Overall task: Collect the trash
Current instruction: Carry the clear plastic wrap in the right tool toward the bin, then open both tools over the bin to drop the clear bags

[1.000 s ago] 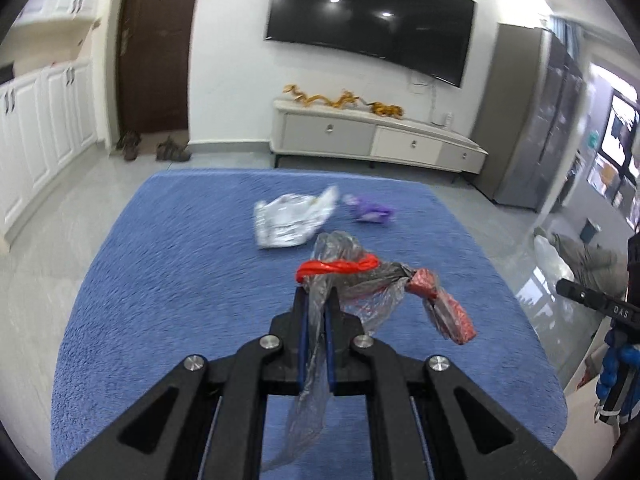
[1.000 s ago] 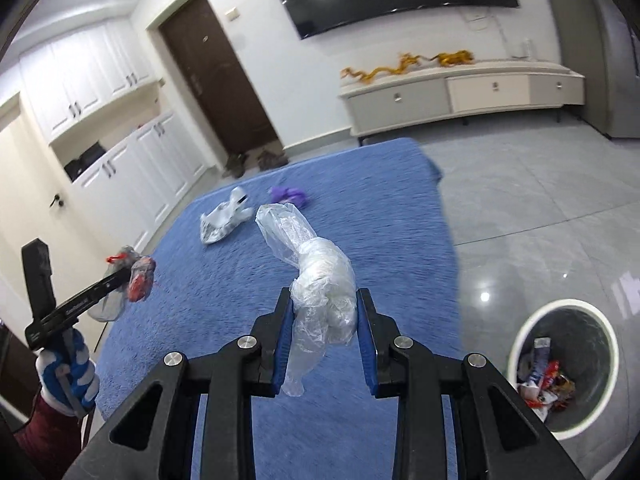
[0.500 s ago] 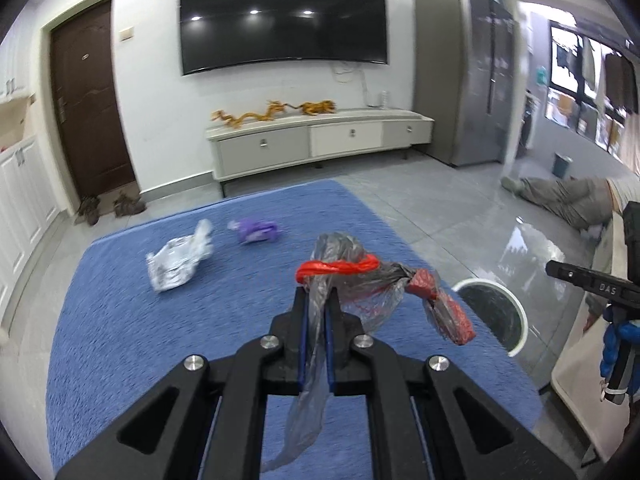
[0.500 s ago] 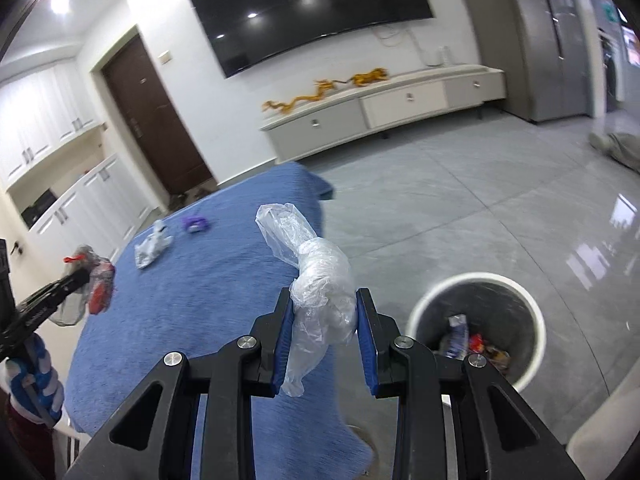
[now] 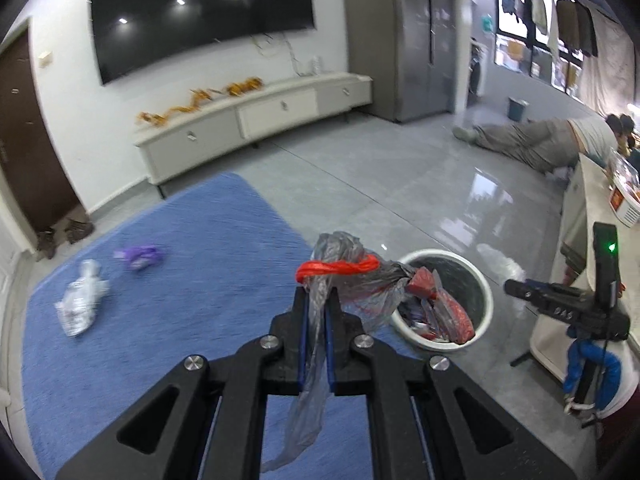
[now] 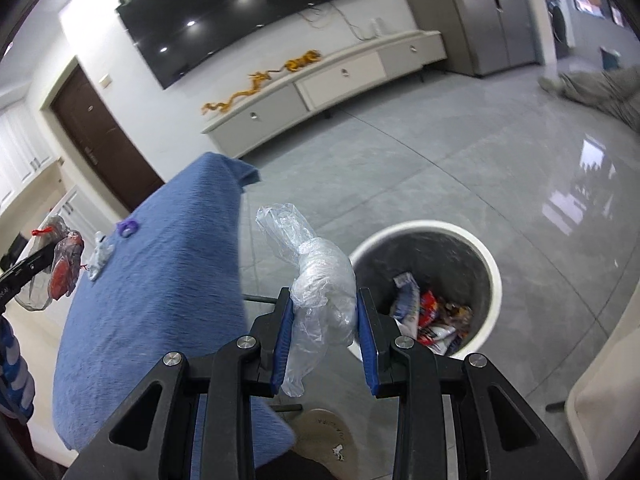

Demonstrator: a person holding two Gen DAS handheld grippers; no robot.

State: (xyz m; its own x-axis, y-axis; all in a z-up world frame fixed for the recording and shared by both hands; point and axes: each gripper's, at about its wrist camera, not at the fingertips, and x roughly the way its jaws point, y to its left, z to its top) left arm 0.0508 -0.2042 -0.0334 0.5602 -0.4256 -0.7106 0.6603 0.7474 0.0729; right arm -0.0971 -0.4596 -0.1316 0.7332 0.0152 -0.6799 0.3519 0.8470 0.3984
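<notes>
**Soft pile, thin film, polished tile**

We see a nubby blue cloth cover (image 5: 168, 288) at lower left, matt and rough. The grey floor tiles (image 5: 400, 184) at centre right are glossy and mirror the light. We note thin, crinkled grey plastic film tied with a red string (image 5: 352, 280), a wrinkled clear plastic bag (image 6: 320, 288), a smooth round white bin (image 6: 490, 276), and matt black gripper fingers with blue pads (image 6: 280, 332).

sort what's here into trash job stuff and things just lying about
Part of the job:
- grey bag with red tie, in left tool
- clear plastic bag, in right tool
- bin
- silver wrapper, purple wrapper

Just there:
- blue cloth
- TV
- cabinet
- shoes
</notes>
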